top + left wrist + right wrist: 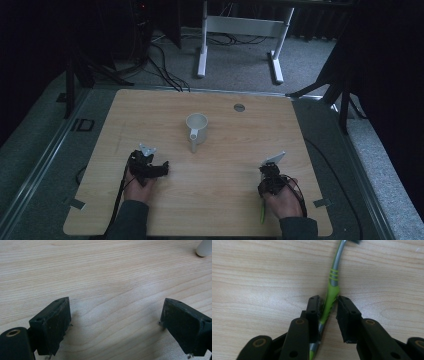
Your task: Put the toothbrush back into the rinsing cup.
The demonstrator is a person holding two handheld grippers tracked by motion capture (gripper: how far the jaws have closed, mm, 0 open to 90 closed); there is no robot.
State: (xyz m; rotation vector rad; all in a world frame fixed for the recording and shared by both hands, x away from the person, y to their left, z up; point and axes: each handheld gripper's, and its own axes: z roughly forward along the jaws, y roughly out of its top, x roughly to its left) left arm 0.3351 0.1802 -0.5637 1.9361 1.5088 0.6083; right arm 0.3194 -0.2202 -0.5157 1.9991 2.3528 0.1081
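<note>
Near the middle of the table point(225, 210), toward the far side: a mug point(196, 126), handle toward the person. Behind and right of the mug, a round grommet point(239, 107) set in the tabletop. Near the front edge, at left, the left gripper point(159, 170), resting on the wood, well apart from the mug. At right, the right gripper point(265, 176), over a toothbrush point(331, 293) lying flat on the table, handle between the jaws. On the floor beyond the table, a desk frame point(240, 30) and cables point(165, 70).
</note>
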